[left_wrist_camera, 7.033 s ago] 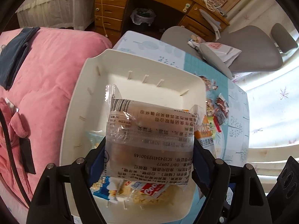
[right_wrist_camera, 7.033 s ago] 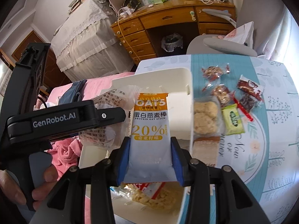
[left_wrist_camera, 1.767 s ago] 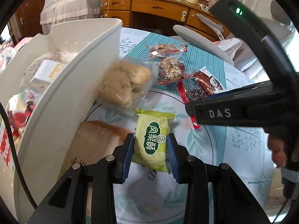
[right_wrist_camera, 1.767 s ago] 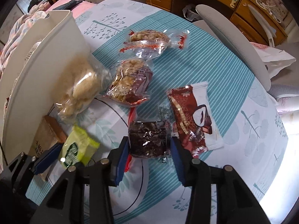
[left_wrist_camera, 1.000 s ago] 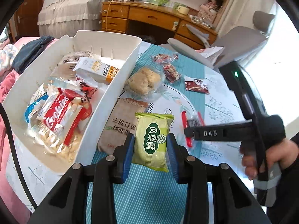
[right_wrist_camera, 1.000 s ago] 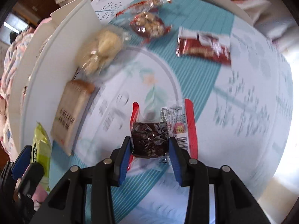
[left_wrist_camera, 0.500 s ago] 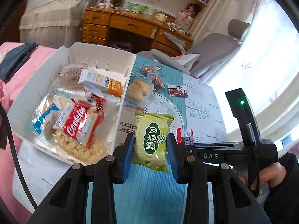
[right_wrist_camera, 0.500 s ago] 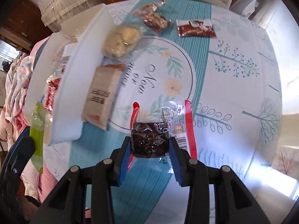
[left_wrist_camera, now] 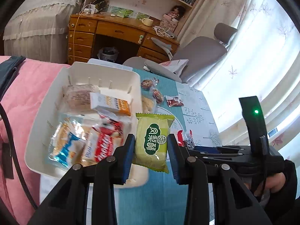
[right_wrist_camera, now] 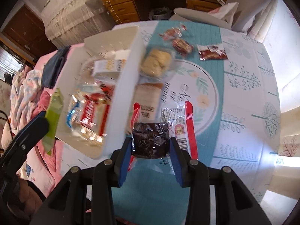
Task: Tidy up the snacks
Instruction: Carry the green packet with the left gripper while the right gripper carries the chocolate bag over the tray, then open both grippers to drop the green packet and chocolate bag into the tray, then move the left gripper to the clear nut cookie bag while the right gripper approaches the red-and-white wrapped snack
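At the left, the white bin [left_wrist_camera: 48, 112] holds several snack packs, among them the red cookie pack [left_wrist_camera: 105, 146]. The left gripper [left_wrist_camera: 151, 149] is closed on the green snack packet [left_wrist_camera: 151, 142], held in the air near the bin's right wall. More to the right, the right gripper [right_wrist_camera: 150, 148] clamps the dark snack packet [right_wrist_camera: 150, 140] above the table [right_wrist_camera: 243, 93].
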Demonstrator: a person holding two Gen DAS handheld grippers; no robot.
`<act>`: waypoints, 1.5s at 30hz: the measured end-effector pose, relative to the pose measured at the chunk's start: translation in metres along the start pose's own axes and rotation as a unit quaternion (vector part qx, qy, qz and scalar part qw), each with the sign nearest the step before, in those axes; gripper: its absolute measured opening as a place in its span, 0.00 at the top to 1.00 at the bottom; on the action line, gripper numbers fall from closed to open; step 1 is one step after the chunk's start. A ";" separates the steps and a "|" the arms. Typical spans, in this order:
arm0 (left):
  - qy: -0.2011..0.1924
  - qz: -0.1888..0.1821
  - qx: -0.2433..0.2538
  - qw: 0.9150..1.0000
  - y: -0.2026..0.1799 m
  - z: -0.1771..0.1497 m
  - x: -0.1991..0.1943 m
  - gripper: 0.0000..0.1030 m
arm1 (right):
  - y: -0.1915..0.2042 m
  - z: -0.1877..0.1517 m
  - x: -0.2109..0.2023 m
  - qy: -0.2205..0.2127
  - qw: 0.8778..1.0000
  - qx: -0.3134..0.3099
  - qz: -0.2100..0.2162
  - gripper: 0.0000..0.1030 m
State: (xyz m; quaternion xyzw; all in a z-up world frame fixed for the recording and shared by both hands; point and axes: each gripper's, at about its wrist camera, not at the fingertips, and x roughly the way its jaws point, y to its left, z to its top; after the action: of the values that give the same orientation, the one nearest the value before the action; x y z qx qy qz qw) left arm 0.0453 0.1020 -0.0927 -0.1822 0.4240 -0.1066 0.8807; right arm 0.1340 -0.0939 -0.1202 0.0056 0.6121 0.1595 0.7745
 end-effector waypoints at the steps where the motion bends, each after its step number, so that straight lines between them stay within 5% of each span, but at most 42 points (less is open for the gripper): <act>1: 0.000 -0.001 -0.001 1.000 0.006 0.003 -0.001 0.67 | 0.006 0.002 0.000 -0.004 1.000 0.000 0.002 0.61; 17: -0.015 0.025 -0.038 0.999 0.097 0.046 -0.003 0.67 | 0.097 0.027 0.003 -0.031 0.997 -0.037 0.057 0.61; 26: 0.025 0.032 -0.057 0.998 0.119 0.043 0.012 0.67 | 0.139 0.023 0.020 -0.003 0.994 -0.084 0.076 0.59; 29: 0.040 0.039 -0.063 0.996 0.119 0.040 0.017 0.54 | 0.141 0.019 0.022 -0.004 0.993 -0.088 0.081 0.58; 31: 0.050 0.049 -0.060 0.996 0.116 0.041 0.019 0.30 | 0.138 0.017 0.021 -0.008 0.993 -0.085 0.085 0.47; 34: 0.055 0.056 -0.055 0.995 0.108 0.042 0.020 0.29 | 0.130 0.015 0.020 -0.014 0.993 -0.075 0.085 0.36; 45: 0.074 0.063 -0.030 0.995 0.062 0.068 0.032 0.27 | 0.085 0.018 0.012 -0.031 0.995 -0.060 0.076 0.30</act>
State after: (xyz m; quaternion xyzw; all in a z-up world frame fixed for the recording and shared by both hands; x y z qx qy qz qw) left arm 0.1208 0.1636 -0.1017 -0.1732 0.5016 -0.0511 0.8461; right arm 0.1326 -0.0071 -0.1096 0.0107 0.5746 0.2543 0.7778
